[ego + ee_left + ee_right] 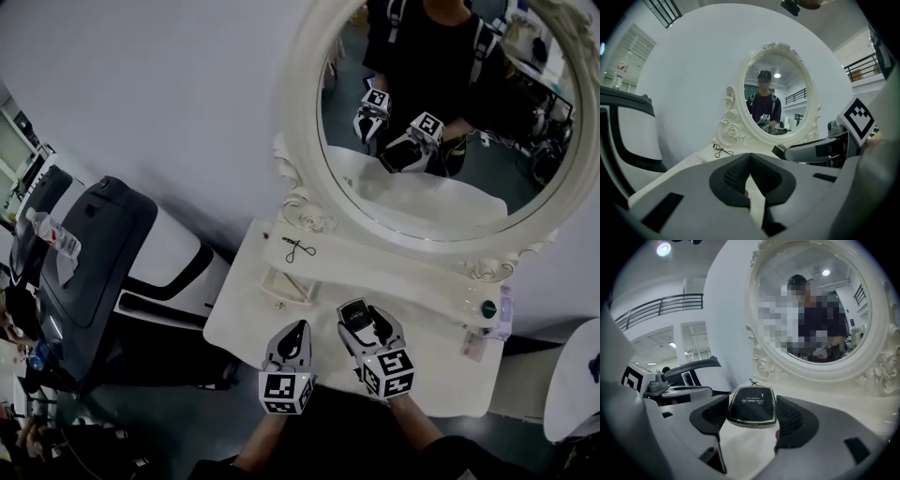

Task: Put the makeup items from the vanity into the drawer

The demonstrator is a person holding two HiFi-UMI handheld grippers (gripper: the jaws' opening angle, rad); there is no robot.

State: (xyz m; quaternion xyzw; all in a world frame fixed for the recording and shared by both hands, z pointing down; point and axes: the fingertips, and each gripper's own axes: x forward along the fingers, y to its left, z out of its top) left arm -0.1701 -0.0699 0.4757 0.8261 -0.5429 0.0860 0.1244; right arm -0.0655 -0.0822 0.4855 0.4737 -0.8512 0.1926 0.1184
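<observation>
My right gripper hovers over the middle of the white vanity top, shut on a black compact case with a gold rim and gold lettering. Beside it on the left, my left gripper is shut, with nothing between its pads. A black eyelash curler lies at the back left, near the mirror's carved base. What looks like a small open white drawer sits at the vanity's left side, just ahead of the left gripper.
A big oval mirror in an ornate white frame stands behind the top. At the right end are a green-capped item and a pinkish item. A dark treadmill with a water bottle stands to the left.
</observation>
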